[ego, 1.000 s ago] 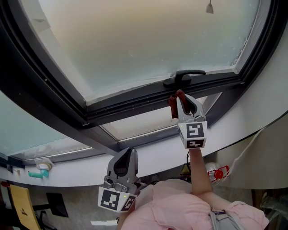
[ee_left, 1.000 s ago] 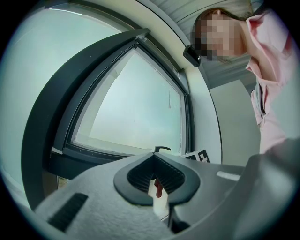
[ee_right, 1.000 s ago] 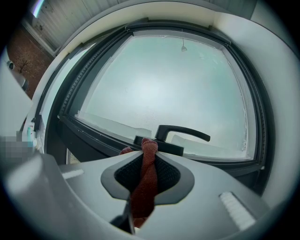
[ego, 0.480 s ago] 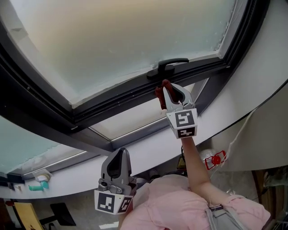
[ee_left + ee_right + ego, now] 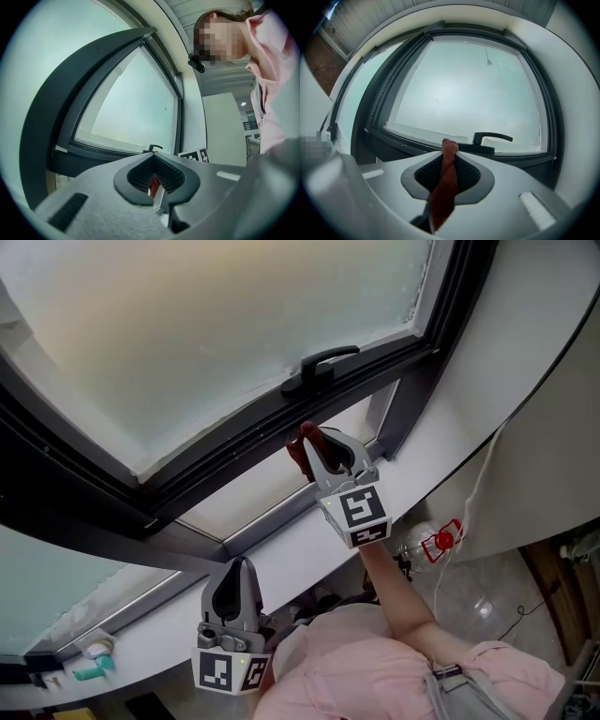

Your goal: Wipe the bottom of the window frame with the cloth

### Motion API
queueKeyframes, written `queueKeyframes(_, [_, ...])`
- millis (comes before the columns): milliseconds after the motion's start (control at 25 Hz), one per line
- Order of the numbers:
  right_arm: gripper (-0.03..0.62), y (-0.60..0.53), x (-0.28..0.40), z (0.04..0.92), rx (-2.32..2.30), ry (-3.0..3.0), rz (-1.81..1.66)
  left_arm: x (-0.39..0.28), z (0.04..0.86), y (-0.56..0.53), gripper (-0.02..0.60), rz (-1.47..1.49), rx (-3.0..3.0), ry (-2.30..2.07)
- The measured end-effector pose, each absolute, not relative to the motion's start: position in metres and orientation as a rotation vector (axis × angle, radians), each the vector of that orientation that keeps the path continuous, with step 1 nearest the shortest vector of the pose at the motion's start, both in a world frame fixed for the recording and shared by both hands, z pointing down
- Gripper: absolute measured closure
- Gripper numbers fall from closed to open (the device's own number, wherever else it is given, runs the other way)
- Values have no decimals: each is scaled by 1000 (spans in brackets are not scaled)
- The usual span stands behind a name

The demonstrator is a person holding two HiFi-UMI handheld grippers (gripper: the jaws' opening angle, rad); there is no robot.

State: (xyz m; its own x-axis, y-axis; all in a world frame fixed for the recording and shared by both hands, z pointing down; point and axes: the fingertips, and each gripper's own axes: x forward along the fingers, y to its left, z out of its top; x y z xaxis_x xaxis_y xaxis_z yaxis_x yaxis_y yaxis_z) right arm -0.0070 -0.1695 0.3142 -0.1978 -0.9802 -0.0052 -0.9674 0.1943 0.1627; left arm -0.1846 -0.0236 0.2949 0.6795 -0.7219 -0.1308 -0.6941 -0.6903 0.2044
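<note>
At the right gripper (image 5: 317, 444) jaws: clamped shut on the red cloth (image 5: 444, 183), which is twisted into a rope with its tip poking past the pads. The cloth's lower end runs off the bottom of my right gripper view. The tip sits at the bottom rail of the window frame (image 5: 221, 457), just under the black handle (image 5: 317, 367) (actual contact with the rail: can't confirm from any view). Left gripper (image 5: 236, 568) jaws are together with nothing in them, low by the white sill (image 5: 281, 559), well apart from the frame. A red sliver shows through its pad slot, too small to identify. Frosted glass (image 5: 206, 324) shows nothing beyond it.
</note>
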Motion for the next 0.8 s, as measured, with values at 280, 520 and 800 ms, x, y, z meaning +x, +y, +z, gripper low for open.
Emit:
queueKeyframes(280, [526,-149,-53,331,1922,-2332,-171,-223,297,-16,584,-297,2753,-1148])
queueKeyframes(520, [528,-135,-123,348,1833,-2410,-172,-254,305,-8,584,-291,2742,-1158])
queueKeyframes(800, [526,-130,-213,355,1613,-2551,-206,-291,308,-4,584,-307,2703,-1252])
